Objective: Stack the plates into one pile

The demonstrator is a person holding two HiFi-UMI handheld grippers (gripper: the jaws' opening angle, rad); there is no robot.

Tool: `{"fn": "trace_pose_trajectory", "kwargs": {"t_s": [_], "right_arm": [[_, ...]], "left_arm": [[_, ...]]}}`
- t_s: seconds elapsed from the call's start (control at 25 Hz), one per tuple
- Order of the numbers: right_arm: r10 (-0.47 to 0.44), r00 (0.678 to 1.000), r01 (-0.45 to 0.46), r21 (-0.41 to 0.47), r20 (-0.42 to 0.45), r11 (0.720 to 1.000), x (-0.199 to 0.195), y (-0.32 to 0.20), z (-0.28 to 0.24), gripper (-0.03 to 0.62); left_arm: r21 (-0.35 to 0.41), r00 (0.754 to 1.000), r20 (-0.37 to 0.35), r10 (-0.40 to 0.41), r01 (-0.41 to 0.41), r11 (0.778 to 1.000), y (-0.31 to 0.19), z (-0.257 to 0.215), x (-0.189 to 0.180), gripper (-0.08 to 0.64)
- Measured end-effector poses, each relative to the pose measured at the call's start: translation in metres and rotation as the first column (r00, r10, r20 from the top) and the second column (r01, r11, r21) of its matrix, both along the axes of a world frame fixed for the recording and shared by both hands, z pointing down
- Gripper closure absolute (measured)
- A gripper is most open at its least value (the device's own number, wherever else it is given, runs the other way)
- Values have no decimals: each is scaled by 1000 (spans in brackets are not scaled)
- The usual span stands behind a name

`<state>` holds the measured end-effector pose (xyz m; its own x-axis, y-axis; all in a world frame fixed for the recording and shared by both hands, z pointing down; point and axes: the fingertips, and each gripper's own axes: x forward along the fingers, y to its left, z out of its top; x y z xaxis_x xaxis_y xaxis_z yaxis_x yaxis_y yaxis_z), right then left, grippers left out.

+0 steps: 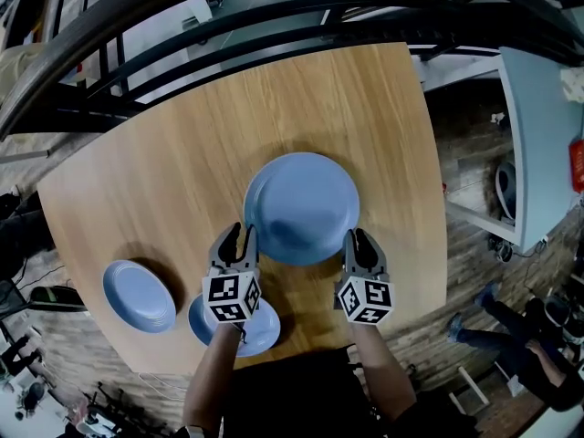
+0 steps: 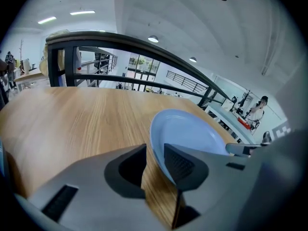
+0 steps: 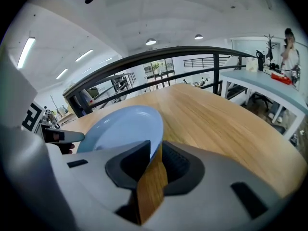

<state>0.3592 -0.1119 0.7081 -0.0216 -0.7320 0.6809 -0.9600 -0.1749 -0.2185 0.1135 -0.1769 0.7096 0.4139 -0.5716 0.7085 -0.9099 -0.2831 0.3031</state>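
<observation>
- The big plate (image 1: pixel 301 208) is lying at the centre of the frame in the head view, flat on the wooden table (image 1: pixel 182 153), with one gripper at each of its lower edges
- The left gripper (image 1: pixel 237 237) is reaching the plate's lower-left rim; in the left gripper view its jaws are standing wide apart around that rim
- There the rim of the big plate (image 2: pixel 192 134) is lying against the right-hand jaw, and a broad strip of table (image 2: pixel 72 119) is showing between it and the other, so the left gripper (image 2: pixel 155 160) is not clamping it
- The right gripper (image 1: pixel 359 237) is sitting at the plate's lower-right rim
- In its own view the right gripper (image 3: pixel 156 160) is showing a narrower gap: the rim of the big plate (image 3: pixel 125 129) is standing between the jaws, close against the left-hand one, with a thin sliver of table (image 3: pixel 216 124) showing before the right-hand pad
- A small plate (image 1: pixel 139 296) is lying at the lower left, near the table's edge and well apart from the big one
- A second small plate (image 1: pixel 265 331) is lying at the lower centre, partly covered by the left gripper's marker cube and the forearm behind it
- A dark railing (image 1: pixel 228 26) is curving across the top of the frame beyond the table
- A white desk (image 1: pixel 543 135) is standing at the right, and people (image 1: pixel 529 336) are sitting at the lower right
</observation>
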Motion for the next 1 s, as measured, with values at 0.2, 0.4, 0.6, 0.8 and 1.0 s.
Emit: {"fn": "trace_pose_trajectory", "kwargs": {"t_s": [0.2,0.4,0.6,0.8,1.0], "right_arm": [[6,1000,-6,0,8,1000,2,-3,4,499],[3,1000,-3,-2,17,1000,0,-6,6,500],[0,1000,0,-7,19,1000,-2,-7,9,500],[-6,1000,6,-9,19,1000,-2,-8,10,506],[2,1000,-2,-10,27,1000,-2,-8,10,512]], "left_arm": [[-24,1000,-5,4,-4,1000,0,10,2,436],[-37,1000,-7,10,-10,999,1,16,6,436],[-47,1000,-13,19,-20,999,1,20,8,437],[-45,1000,-3,26,-26,999,2,21,12,465],[-45,1000,-14,21,-21,999,3,21,12,472]]}}
